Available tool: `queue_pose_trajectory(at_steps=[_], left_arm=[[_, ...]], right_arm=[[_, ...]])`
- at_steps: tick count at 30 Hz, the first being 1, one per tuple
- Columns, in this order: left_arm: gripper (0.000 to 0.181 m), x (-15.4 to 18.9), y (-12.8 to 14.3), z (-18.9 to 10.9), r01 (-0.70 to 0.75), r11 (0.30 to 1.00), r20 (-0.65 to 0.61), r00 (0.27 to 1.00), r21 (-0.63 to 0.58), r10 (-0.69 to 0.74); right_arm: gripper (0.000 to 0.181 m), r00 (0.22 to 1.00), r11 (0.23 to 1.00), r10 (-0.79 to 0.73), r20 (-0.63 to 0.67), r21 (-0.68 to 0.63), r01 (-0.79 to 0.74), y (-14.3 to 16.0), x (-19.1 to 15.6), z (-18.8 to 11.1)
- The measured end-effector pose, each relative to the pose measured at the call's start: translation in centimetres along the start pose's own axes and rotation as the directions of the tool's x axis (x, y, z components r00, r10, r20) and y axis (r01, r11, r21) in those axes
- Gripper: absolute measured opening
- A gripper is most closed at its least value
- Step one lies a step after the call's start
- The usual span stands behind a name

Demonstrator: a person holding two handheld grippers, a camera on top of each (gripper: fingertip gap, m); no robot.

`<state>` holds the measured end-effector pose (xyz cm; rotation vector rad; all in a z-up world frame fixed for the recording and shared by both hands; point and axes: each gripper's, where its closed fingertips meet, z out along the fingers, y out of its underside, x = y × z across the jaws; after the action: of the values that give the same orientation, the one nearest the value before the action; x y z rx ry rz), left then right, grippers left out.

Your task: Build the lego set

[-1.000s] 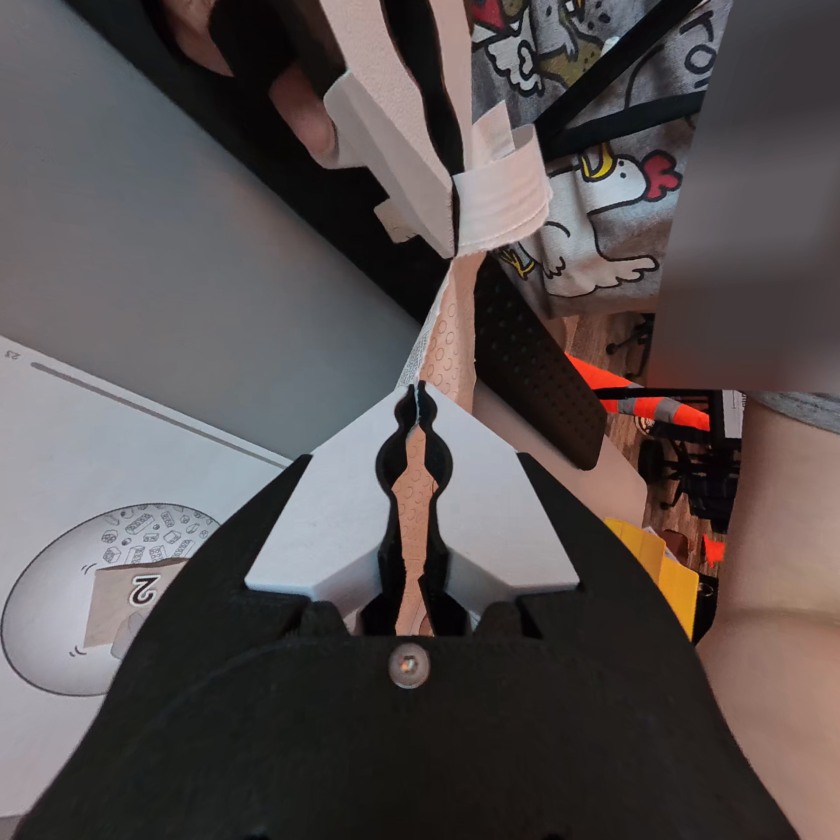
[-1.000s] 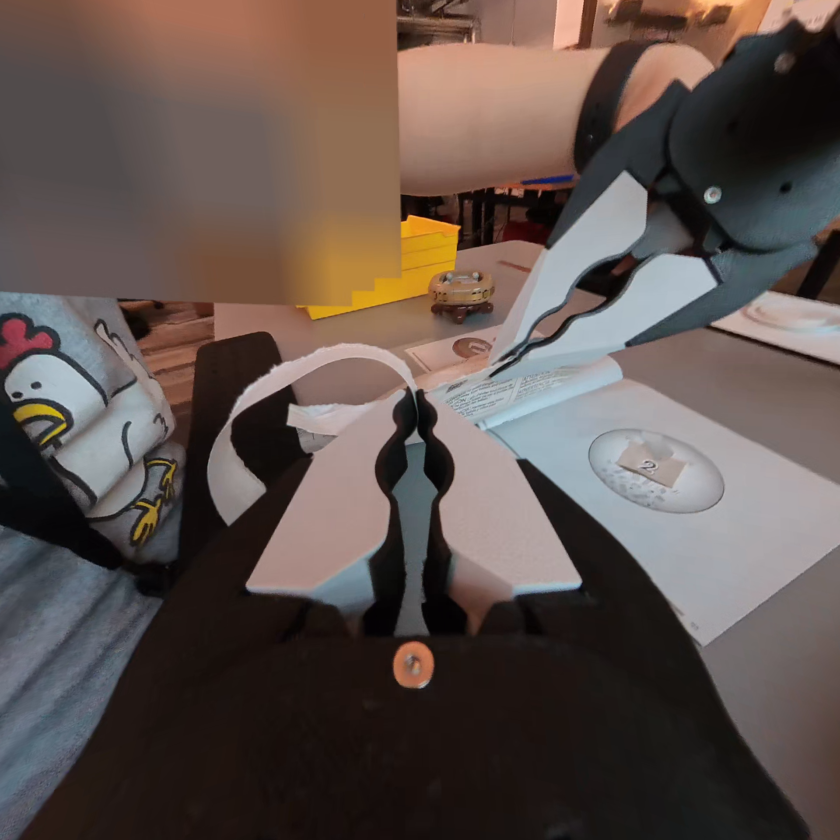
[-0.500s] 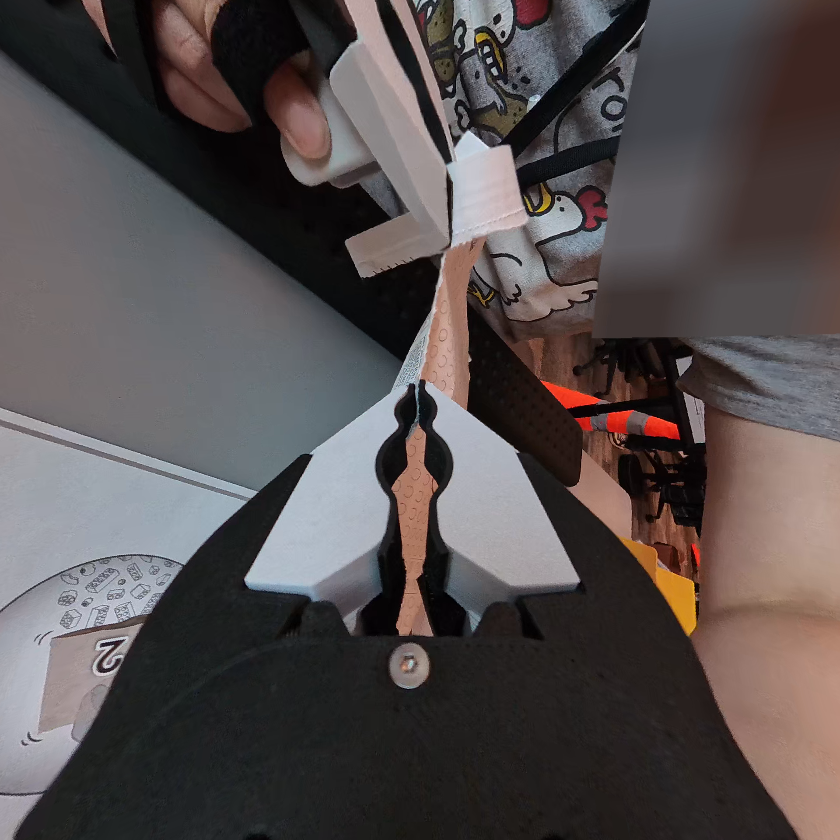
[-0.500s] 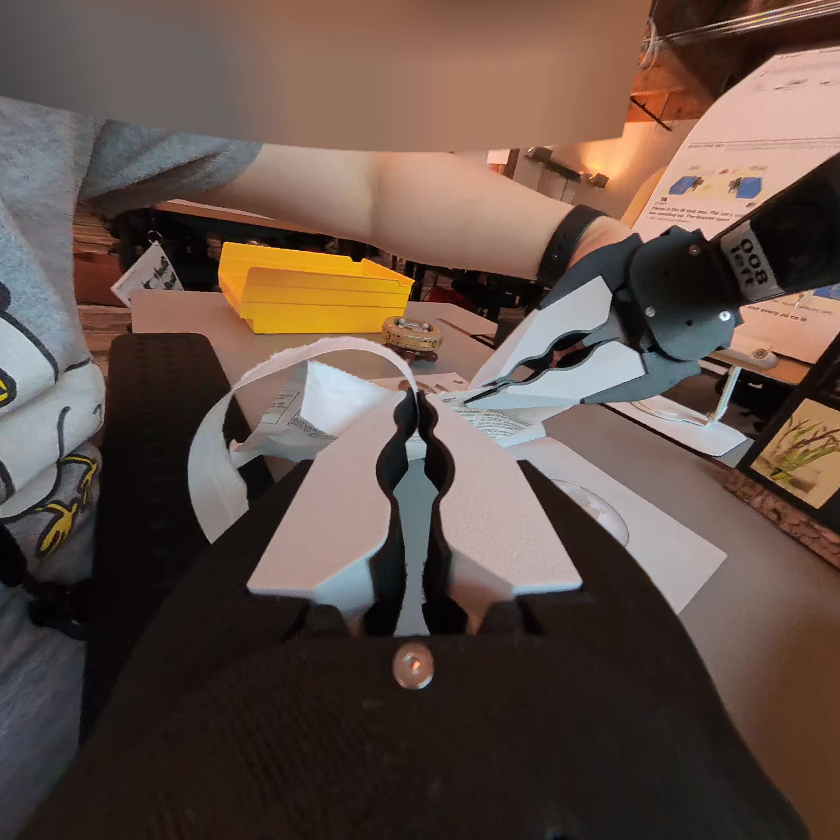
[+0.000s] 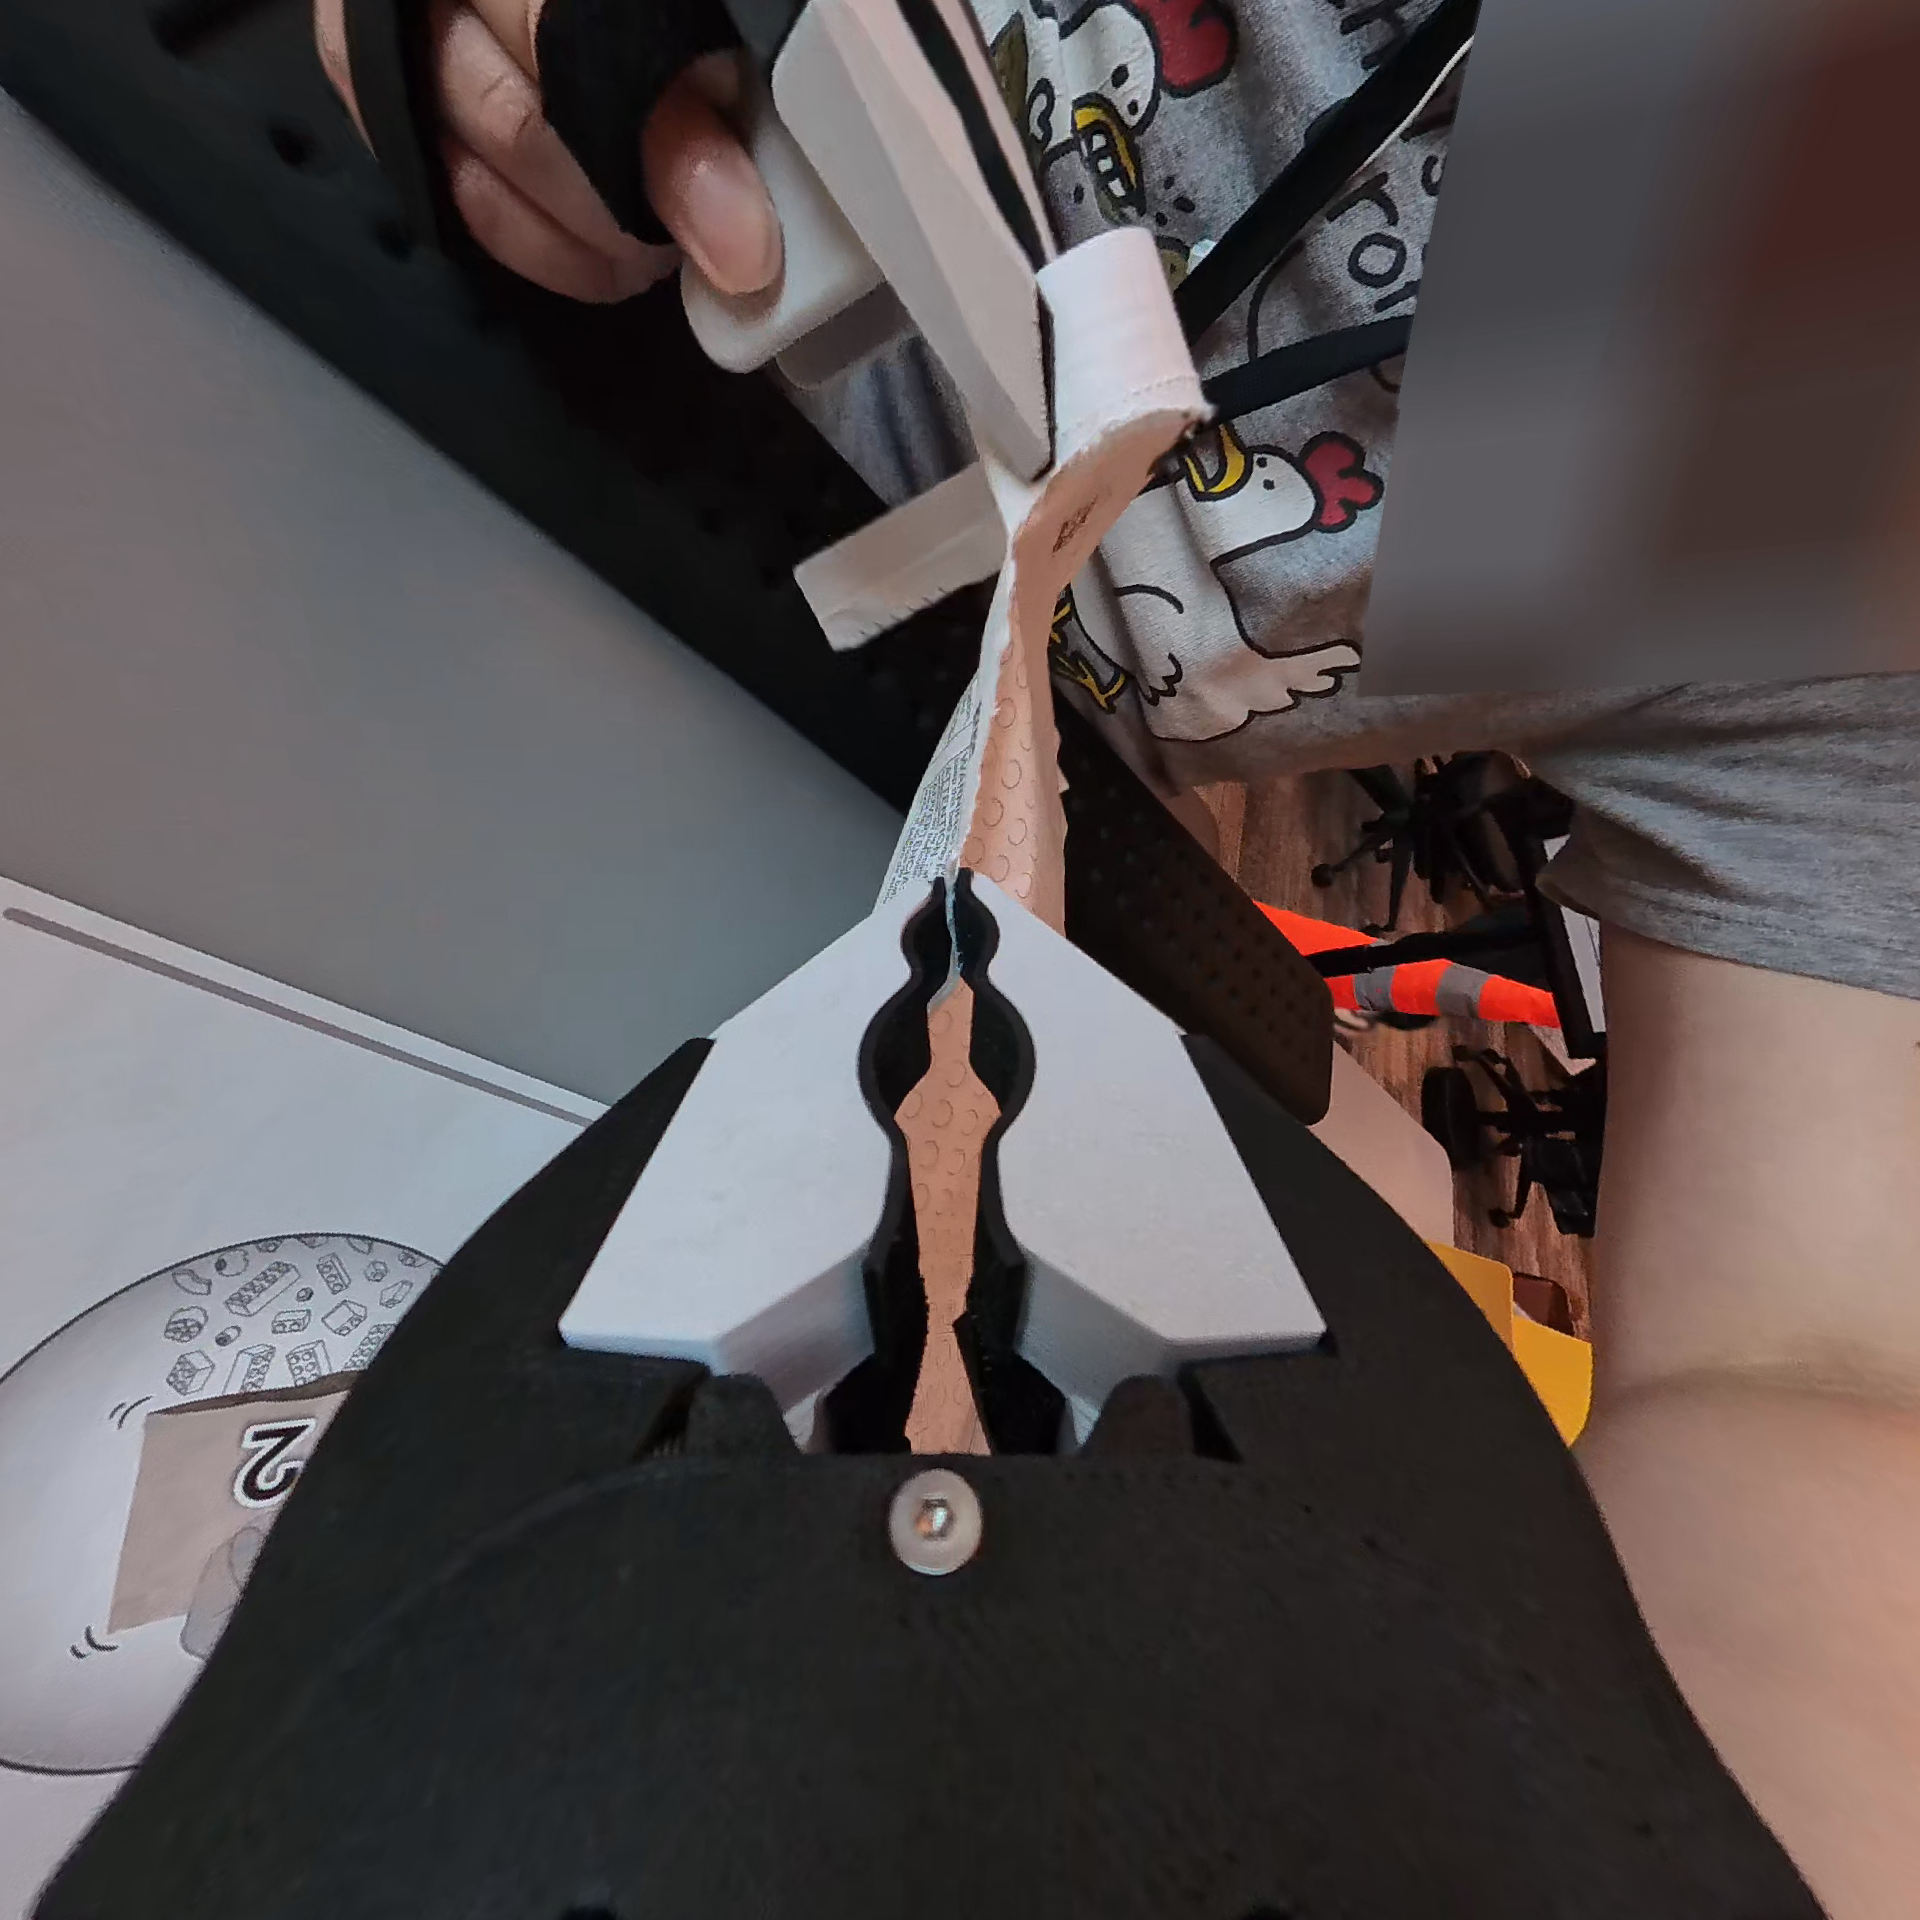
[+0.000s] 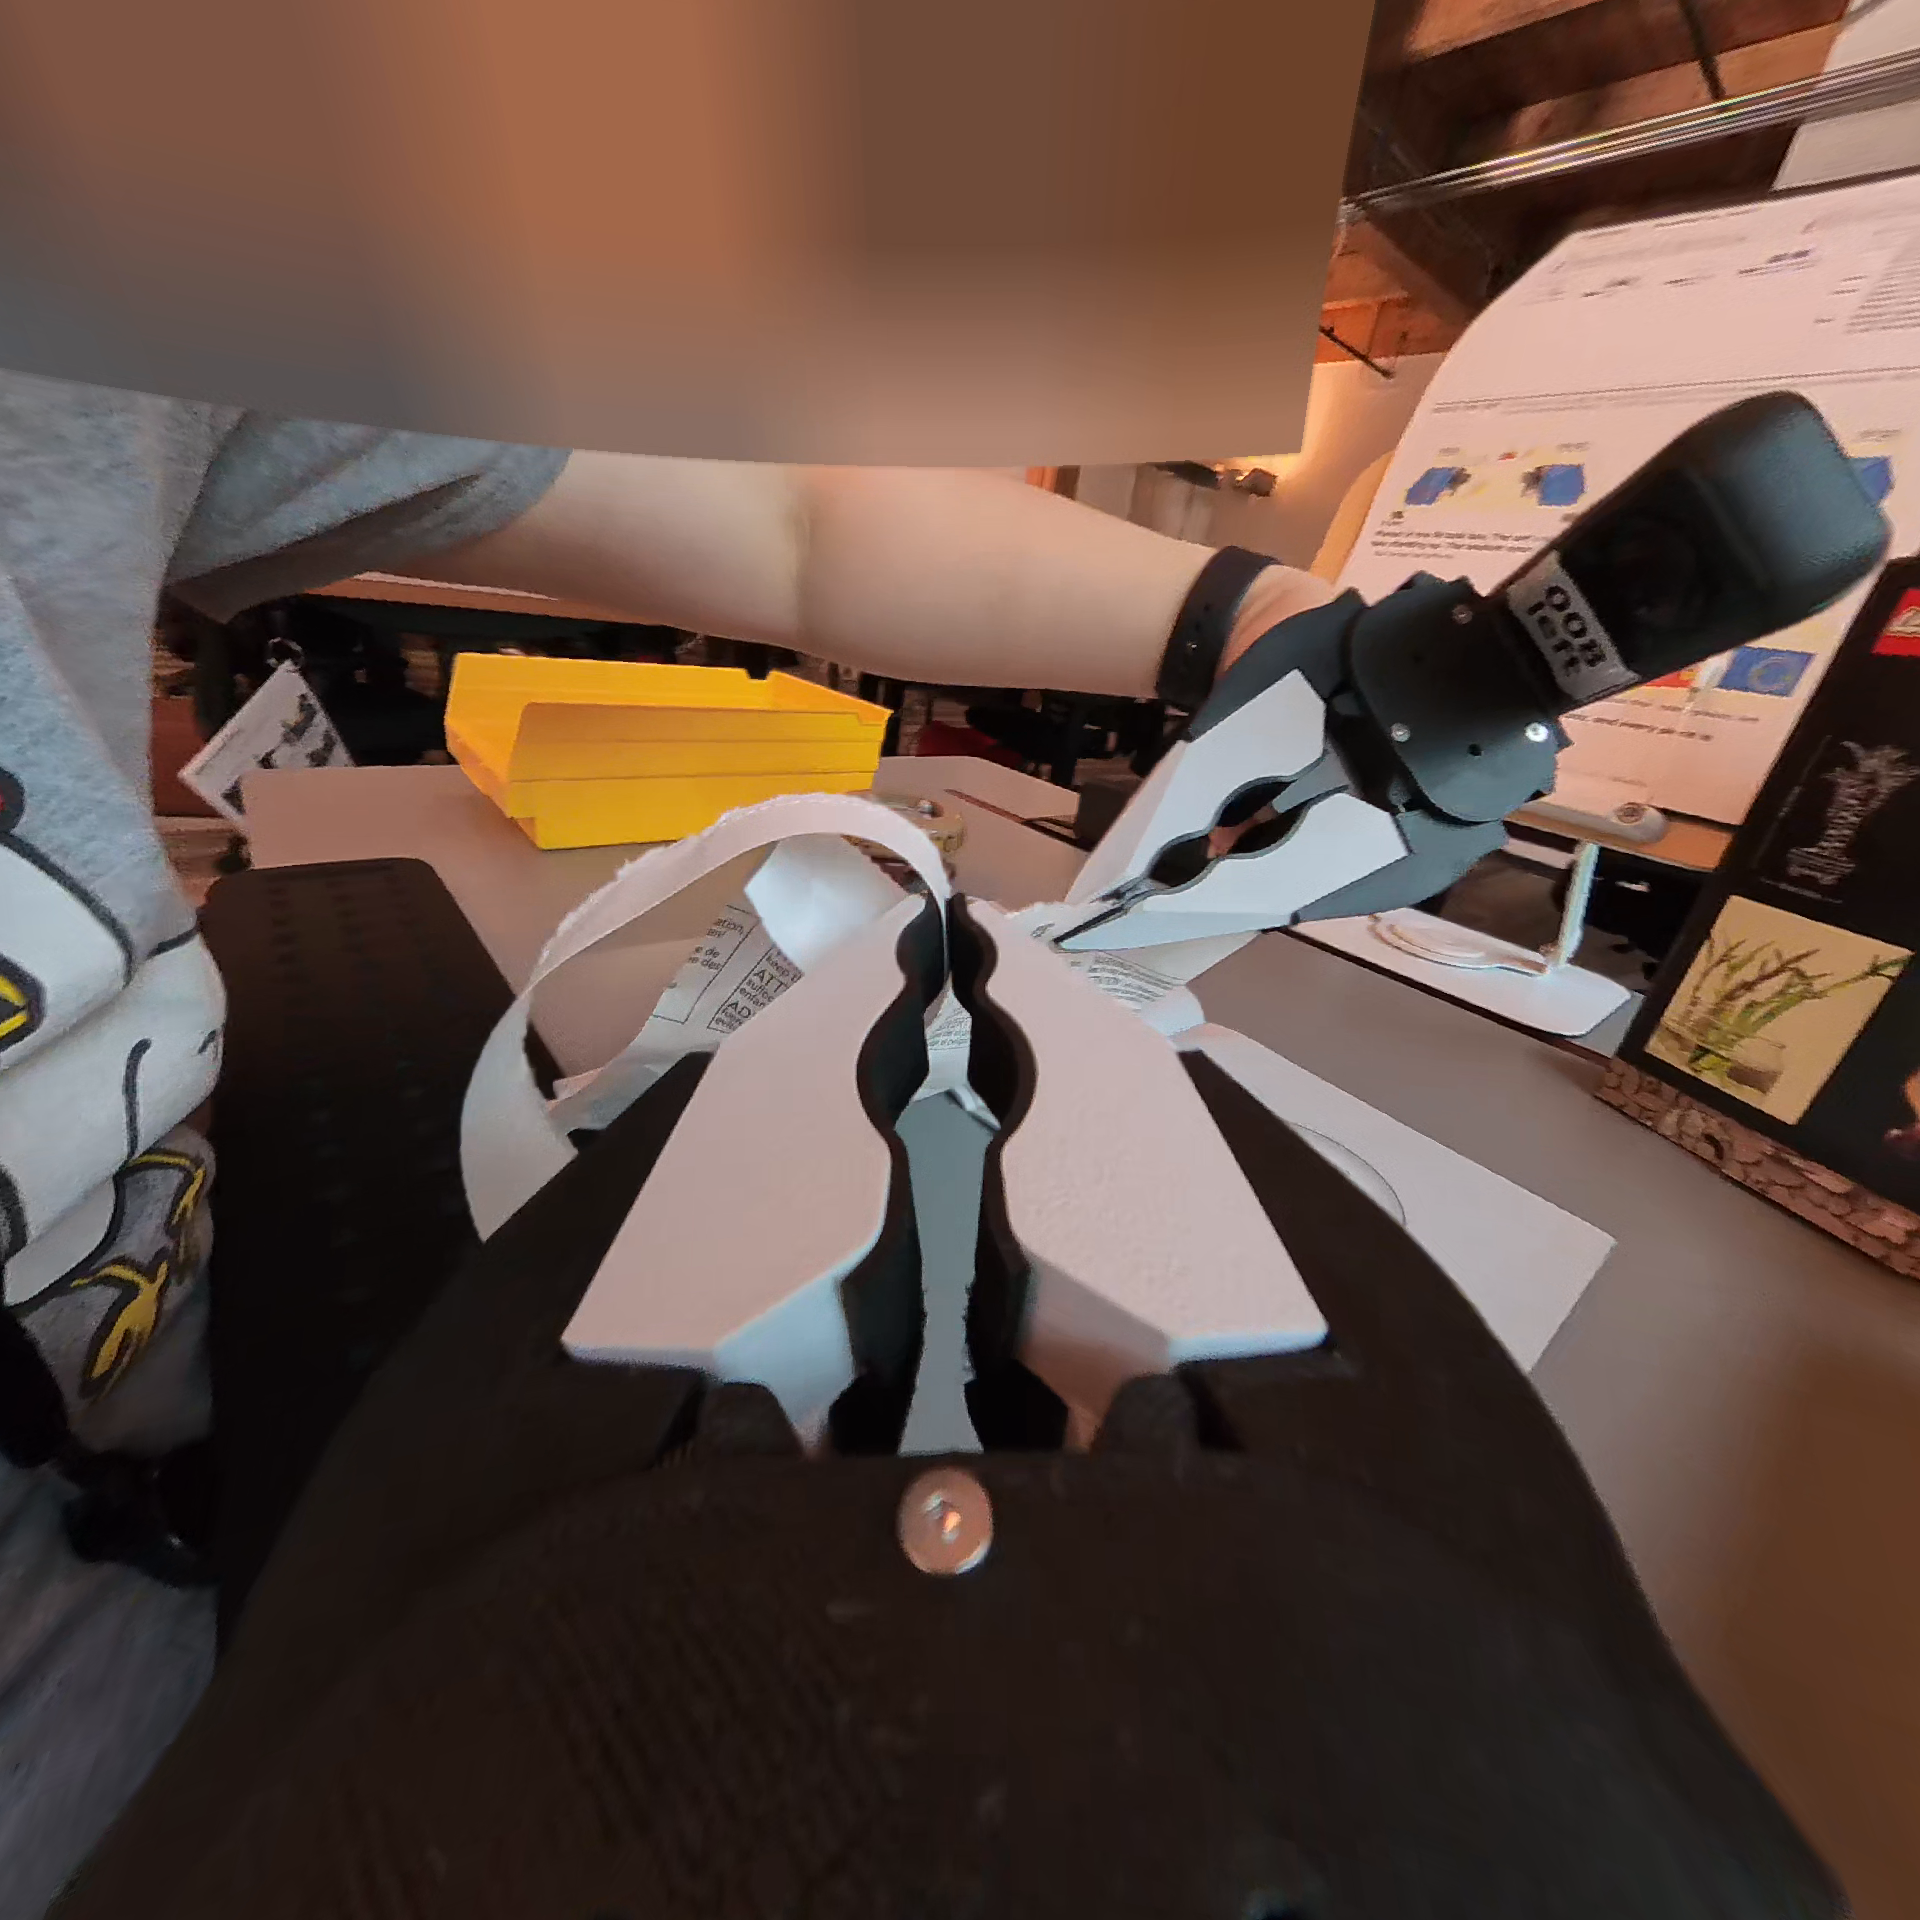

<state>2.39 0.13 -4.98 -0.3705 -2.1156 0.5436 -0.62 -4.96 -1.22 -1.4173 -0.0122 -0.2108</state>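
A white paper LEGO bag (image 5: 1013,790) is stretched between the two grippers above the table edge. My left gripper (image 5: 956,894) is shut on the bag's edge; the bag's dotted inner side shows between its fingers. My right gripper (image 5: 1039,457) is shut on a torn-off strip (image 5: 1117,312) along the bag's top, held by a hand. In the right wrist view my right gripper (image 6: 951,914) pinches the strip (image 6: 790,831), which curls in a loop to the left. The bag (image 6: 727,966) hangs behind it, and the left gripper (image 6: 1081,930) grips it from the right.
An open instruction booklet (image 5: 208,1143) lies on the grey table (image 5: 364,675); it also shows in the right wrist view (image 6: 1455,1226). Yellow bins (image 6: 665,758) stand at the back. The LEGO box (image 6: 1787,935) stands at the right. A black perforated chair part (image 6: 332,1039) is at the left. Spacing between my two grippers at the tips: around 8 cm.
The right gripper has pulled the strip up and away from the left gripper, and the tear along the bag runs longer. Both grippers stay shut.
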Motion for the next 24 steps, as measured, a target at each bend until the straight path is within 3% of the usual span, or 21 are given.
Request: queue_pose_trajectory(at_steps=[10,17,20,24], left_arm=[[0.0,-0.2,-0.1,-0.3,0.002,0.999,-0.001,1.0,0.041,-0.002],[0.0,-0.7,0.4,-0.2,0.006,1.0,0.063,0.998,0.014,-0.007],[0.006,-1.1,-0.7,-0.1,-0.019,0.999,0.123,0.992,0.027,0.016],[0.01,0.7,-5.3,-0.7,-0.064,0.981,0.072,0.996,0.182,0.052]], right_arm=[[0.0,0.976,0.992,-0.128,-0.175,-0.028,0.125,-0.4,0.3,-0.4],[0.0,0.986,0.995,-0.098,-0.137,-0.034,0.094,0.0,0.3,-0.2],[0.0,0.993,0.997,-0.077,-0.087,-0.015,0.076,0.0,0.4,0.2],[0.0,0.983,0.984,-0.173,-0.058,-0.045,0.171,-0.2,0.4,0.7]])
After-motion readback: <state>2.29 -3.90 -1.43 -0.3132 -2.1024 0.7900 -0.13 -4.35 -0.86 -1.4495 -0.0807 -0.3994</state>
